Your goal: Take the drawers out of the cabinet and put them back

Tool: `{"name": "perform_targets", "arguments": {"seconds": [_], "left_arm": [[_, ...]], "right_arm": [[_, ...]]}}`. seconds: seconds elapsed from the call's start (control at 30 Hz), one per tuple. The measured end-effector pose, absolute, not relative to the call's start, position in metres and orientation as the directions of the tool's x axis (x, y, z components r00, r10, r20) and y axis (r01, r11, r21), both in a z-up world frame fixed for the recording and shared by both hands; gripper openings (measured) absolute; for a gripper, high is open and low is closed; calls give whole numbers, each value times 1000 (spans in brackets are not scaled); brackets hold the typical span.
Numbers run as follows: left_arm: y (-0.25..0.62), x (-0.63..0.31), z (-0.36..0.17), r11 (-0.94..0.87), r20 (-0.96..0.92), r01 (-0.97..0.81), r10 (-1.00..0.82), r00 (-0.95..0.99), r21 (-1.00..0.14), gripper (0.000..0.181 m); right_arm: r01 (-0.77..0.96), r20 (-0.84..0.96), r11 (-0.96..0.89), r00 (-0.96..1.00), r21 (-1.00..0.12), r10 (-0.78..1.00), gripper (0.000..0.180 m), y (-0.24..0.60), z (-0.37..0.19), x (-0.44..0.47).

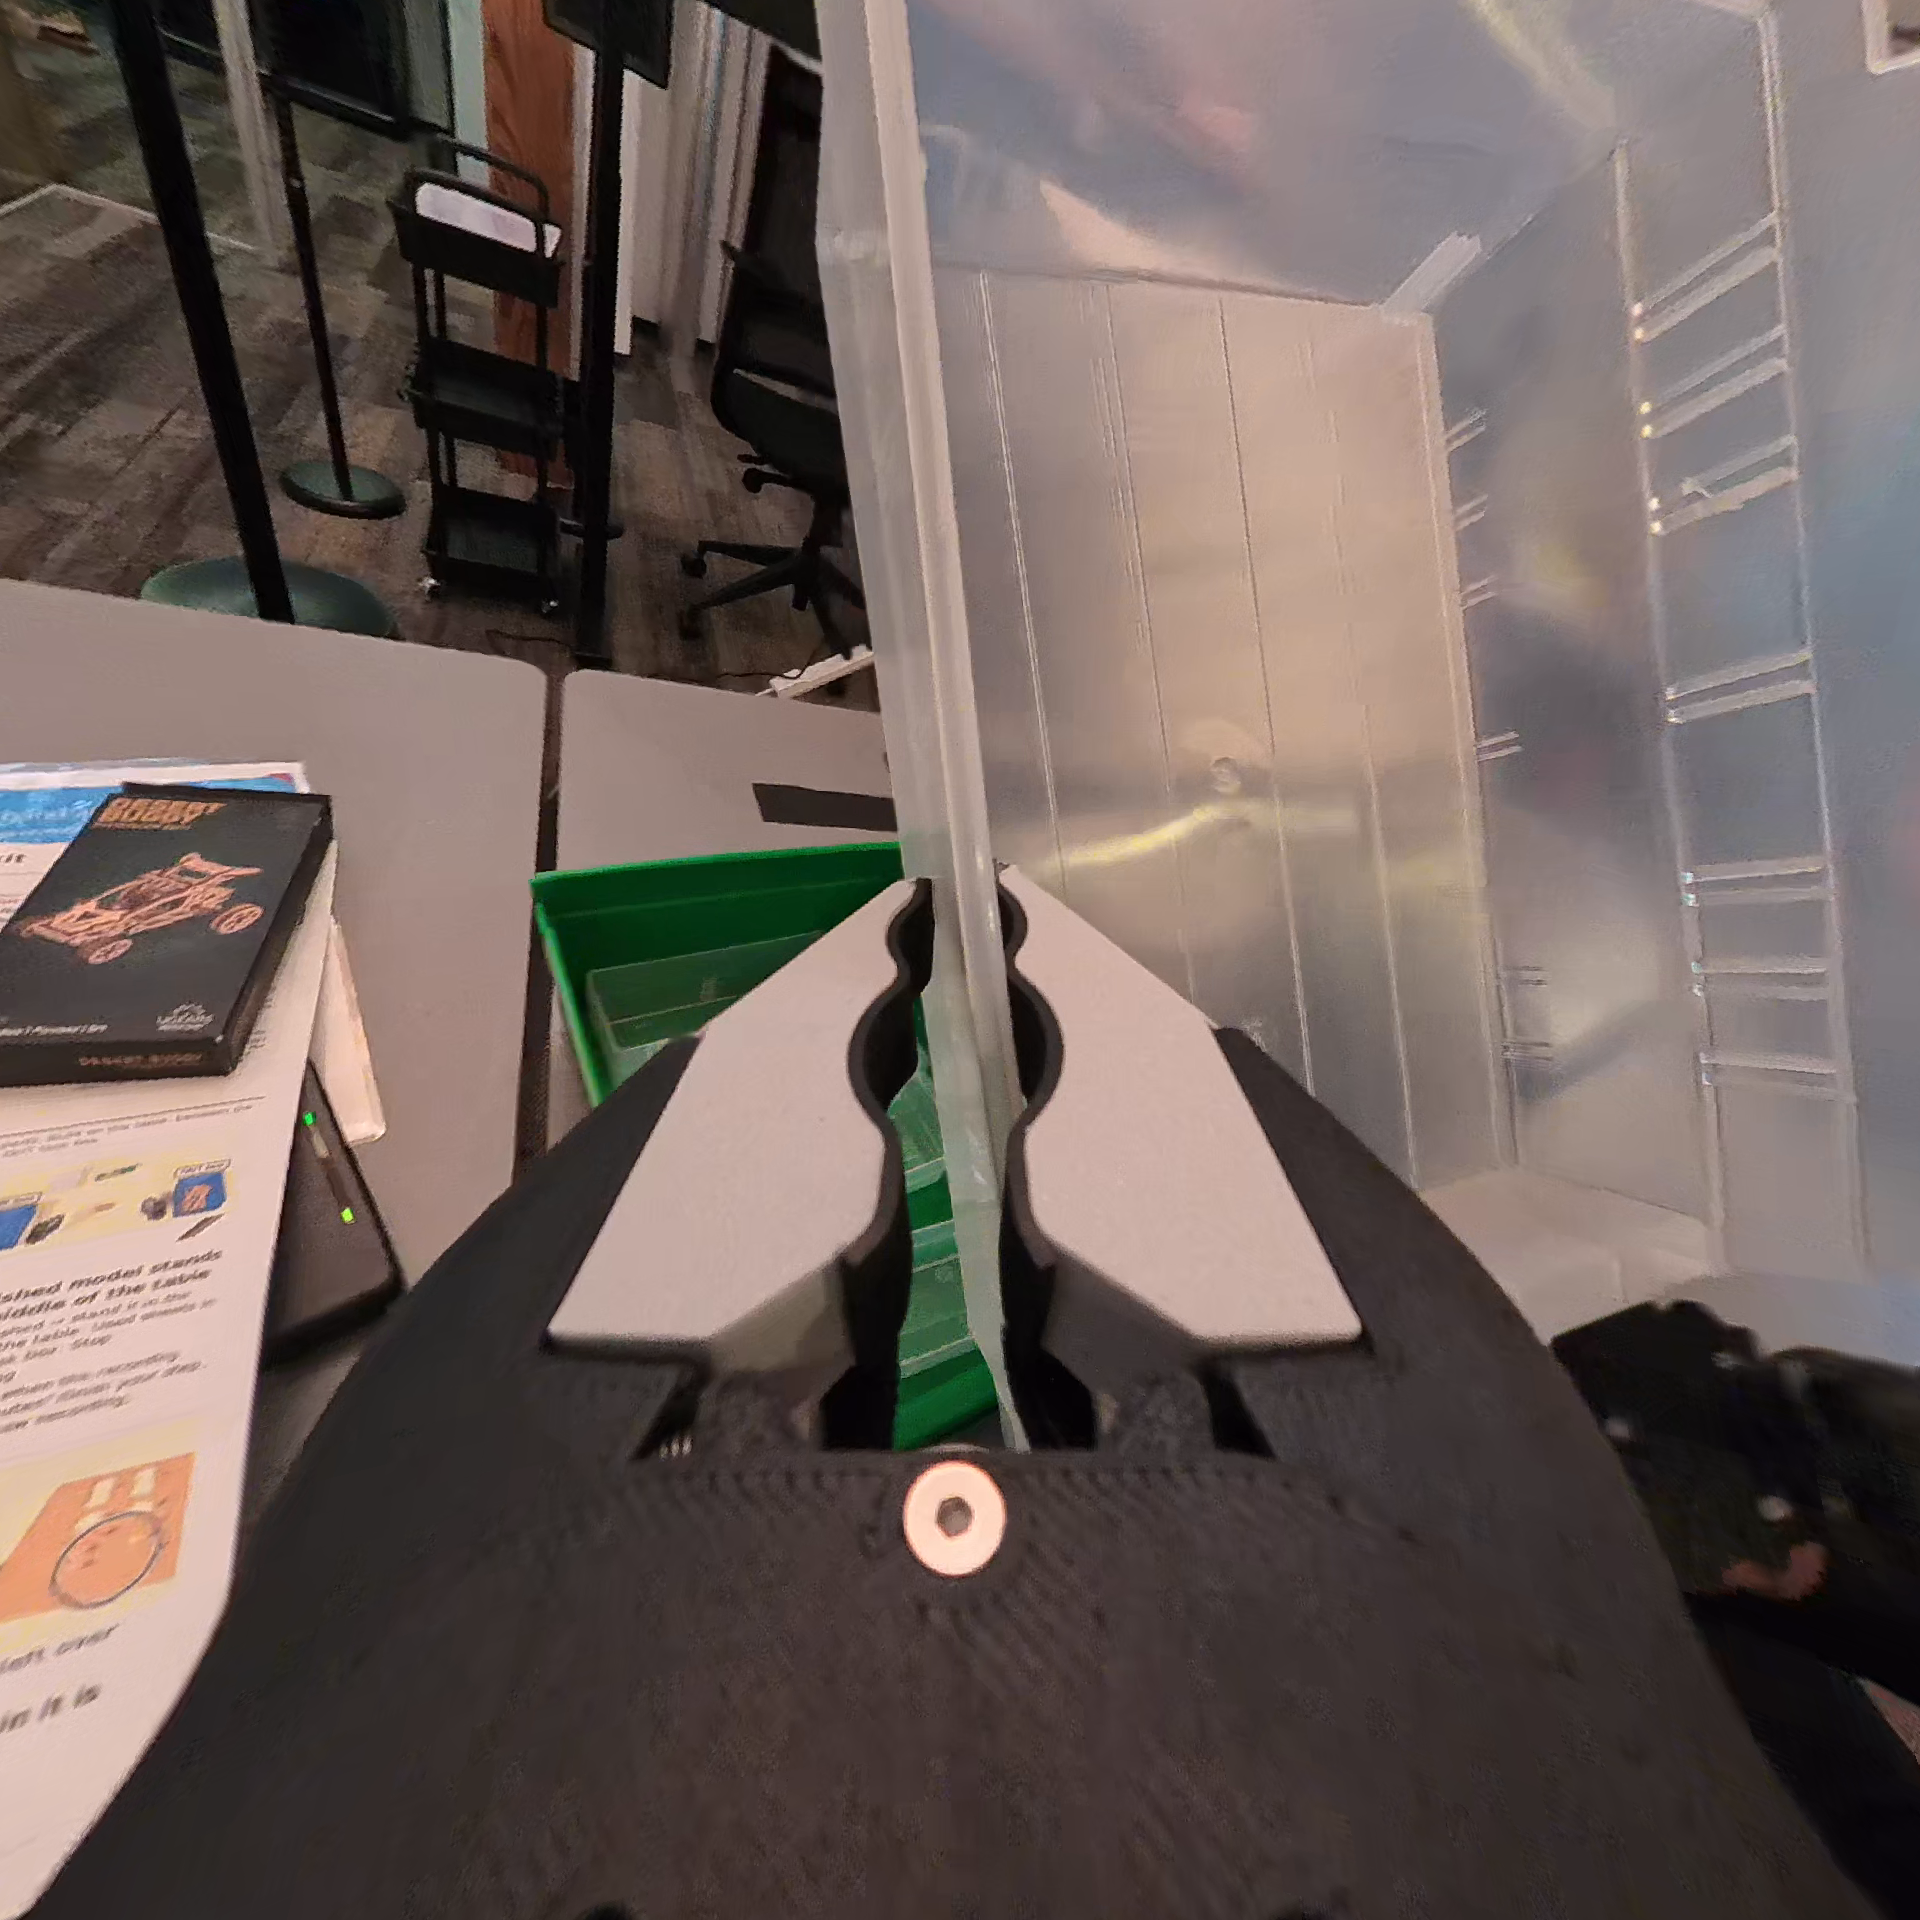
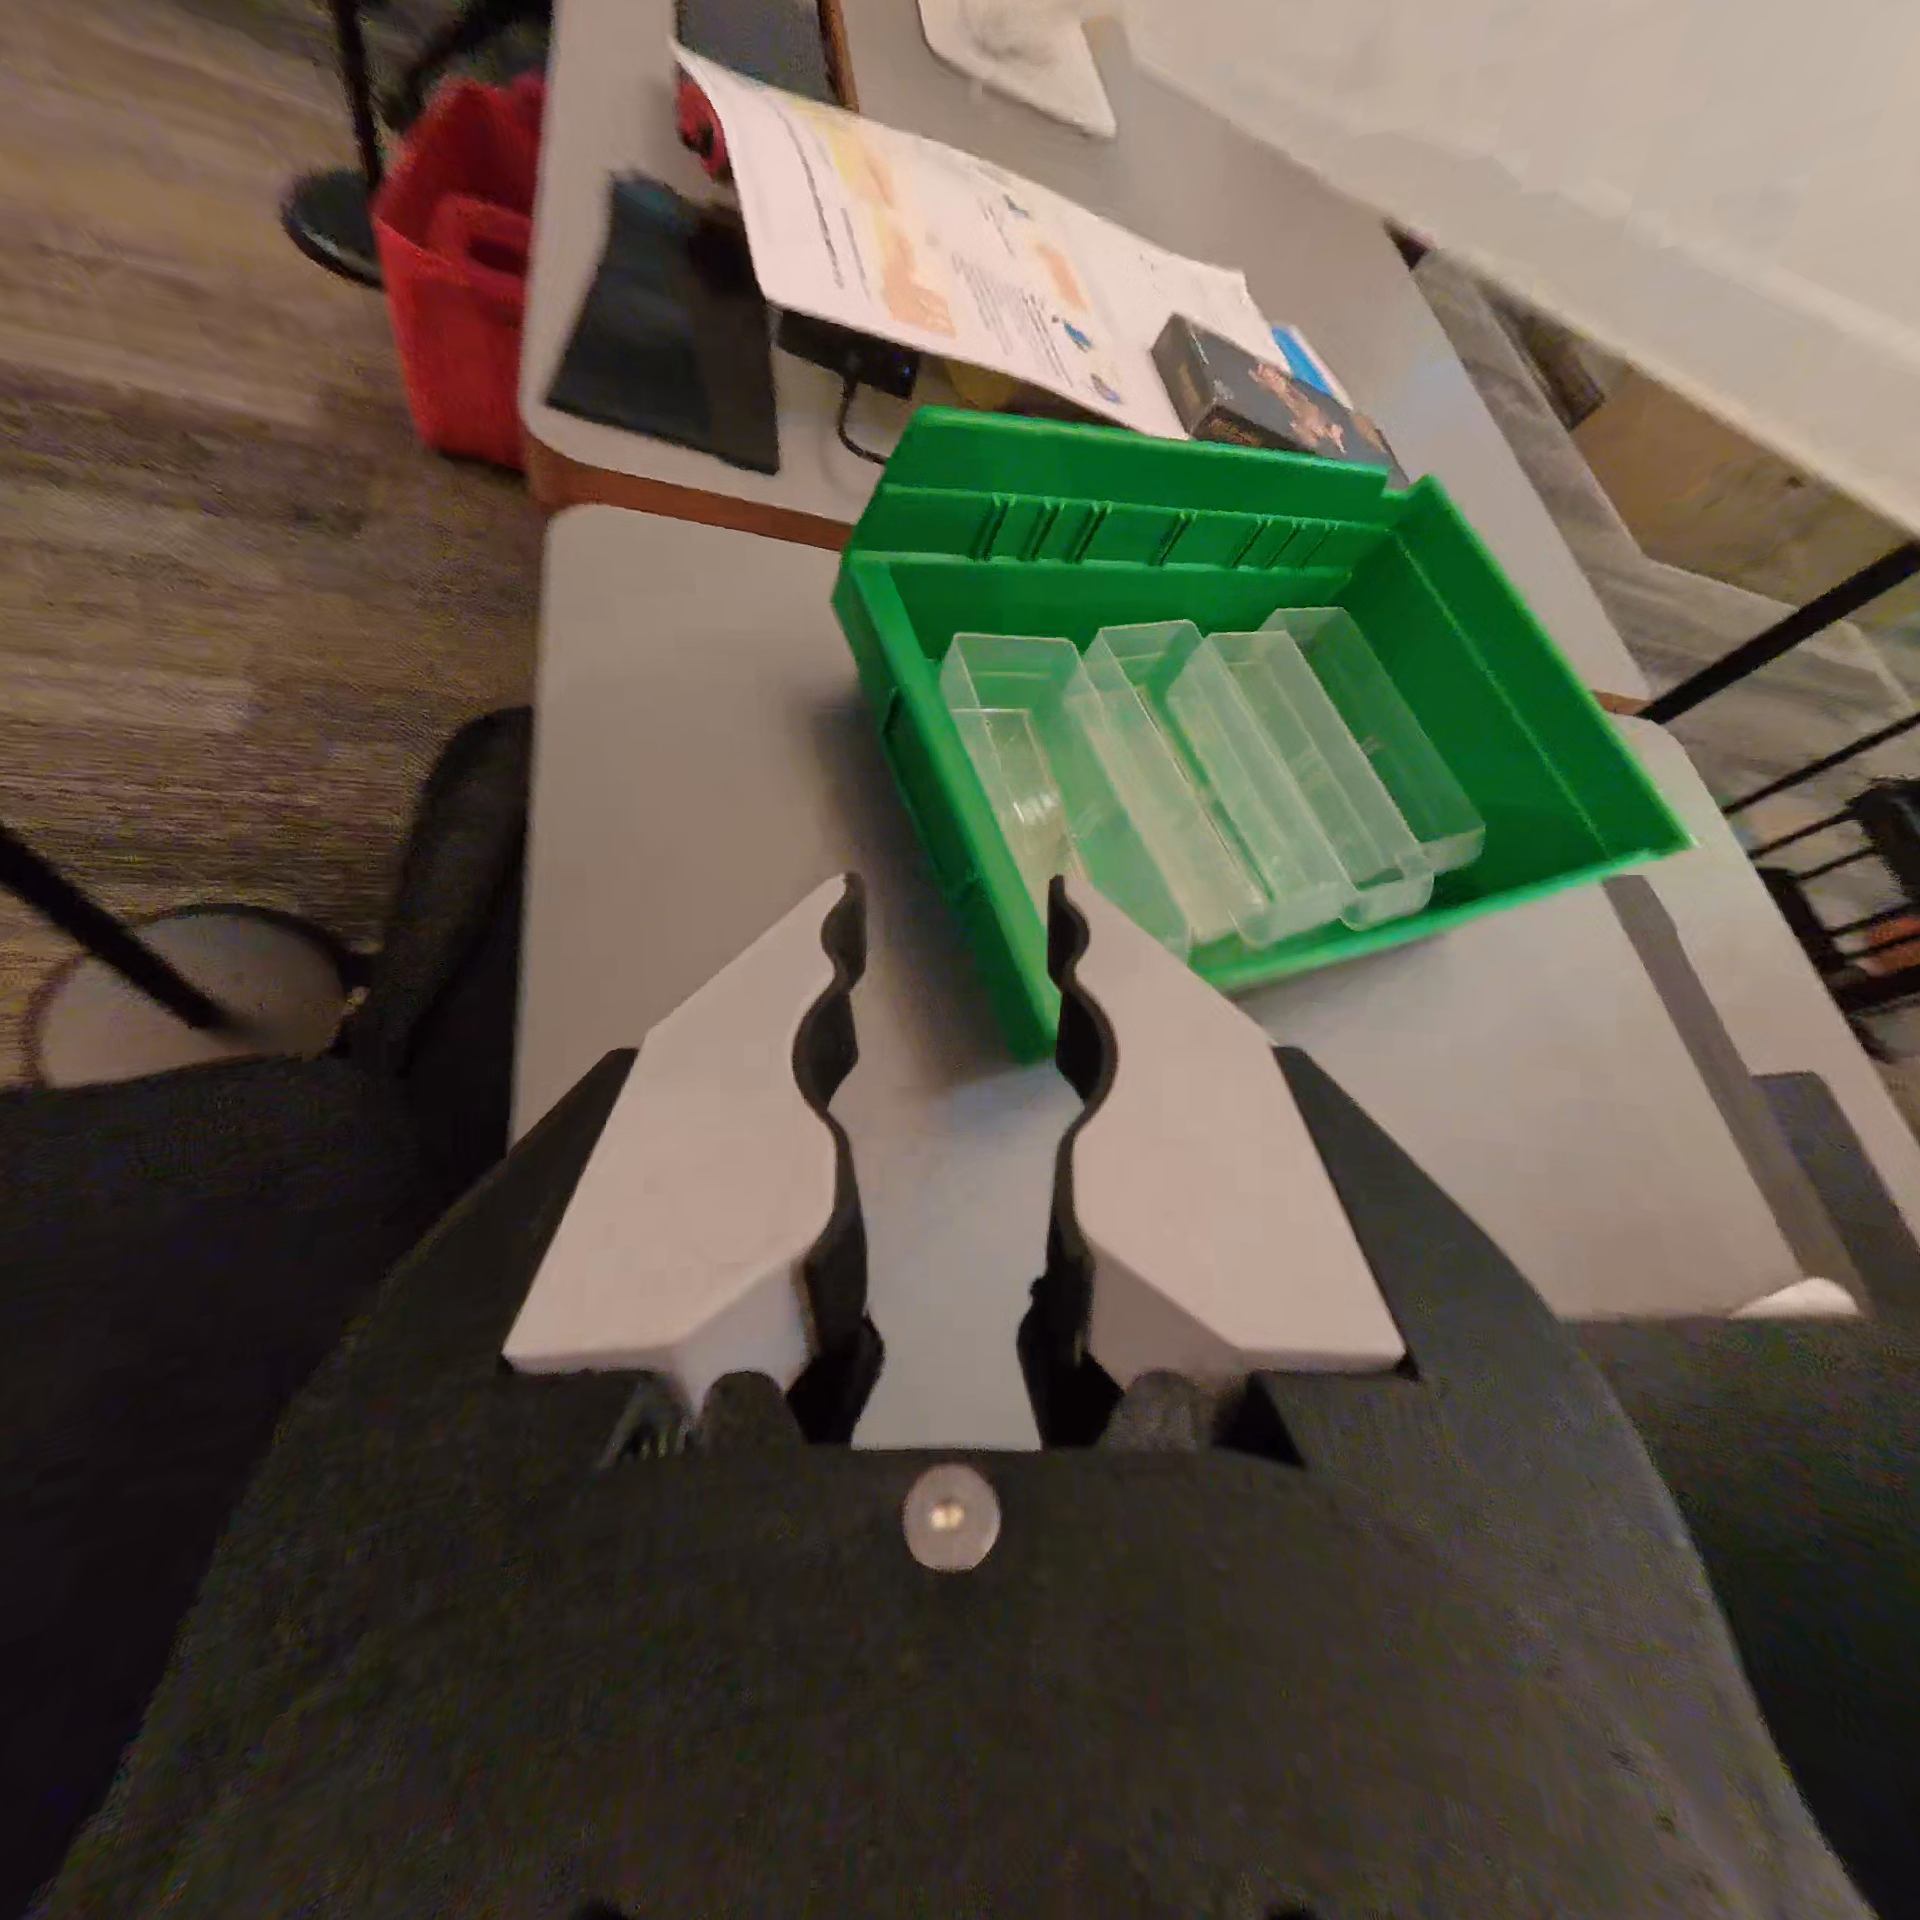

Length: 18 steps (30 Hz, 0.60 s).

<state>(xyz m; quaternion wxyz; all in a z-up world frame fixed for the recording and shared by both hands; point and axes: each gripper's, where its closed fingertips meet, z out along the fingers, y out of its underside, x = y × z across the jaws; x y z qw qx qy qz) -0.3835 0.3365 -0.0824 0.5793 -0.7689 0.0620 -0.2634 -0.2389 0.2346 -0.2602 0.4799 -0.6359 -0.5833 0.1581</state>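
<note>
The left tool point(image 1: 961, 914) is closed onto a thin edge of the clear plastic cabinet point(image 1: 1195, 727), the wall pinched between its two grey fingers point(image 1: 790, 1091) and running straight away from the tool. The cabinet's hollow inside lies to the right of that edge, its slot rails point(image 1: 1735, 727) bare as far as can be seen, so no drawers appear to be seated in it.

The right tool point(image 2: 954, 914) is partly open with nothing in it, hanging over the grey table point(image 2: 675, 727). Just ahead and to its right sits the green bin point(image 2: 935, 883), its near corner almost under the right finger. Inside it lie the clear drawers point(image 2: 1216, 779), side by side, long axes running from the bin's near wall up and away to the far side.

The right tool looks the nearer one to the drawers; my guess is it must shift right and forward, and turn so its jaws cross a drawer's narrow width. The left seems busy steadying the cabinet.

Beyond the bin are a printed sheet point(image 2: 935, 239) and a black box point(image 2: 1268, 405).
</note>
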Motion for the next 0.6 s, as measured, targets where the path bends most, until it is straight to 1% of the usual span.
{"name": "perform_targets", "arguments": {"seconds": [0.07,0.13,0.2,0.23,0.27,0.33,0.4,0.5,0.6], "left_arm": [[335,-365,-75,-316,325,197,-432,841,-928,7],[335,-340,-68,-310,312,176,-470,826,-934,7],[334,-307,-64,-314,293,141,-514,807,-939,7],[333,-288,-62,-317,277,114,-539,796,-942,7],[333,-267,-61,-319,263,86,-567,781,-944,7],[334,-219,-61,-321,223,13,-629,745,-947,5],[335,-164,-63,-329,200,-56,-691,694,-943,6],[335,-75,-67,-321,176,-128,-763,622,-938,6],[328,23,-76,-316,179,-187,-835,520,-930,7]], "right_arm": [[518,305,125,278,-846,911,34,217,-234,-198],[423,251,95,331,-901,909,37,207,-203,-150],[287,201,80,423,-954,884,43,200,-167,-96],[209,184,93,476,-974,860,50,197,-147,-67],[127,163,113,524,-985,836,57,192,-127,-40],[20,122,137,588,-990,799,62,178,-96,6],[-35,95,164,686,-986,721,80,172,-75,47],[-116,21,172,770,-978,638,97,157,-57,96],[-118,6,193,841,-974,541,98,145,-56,142]]}}
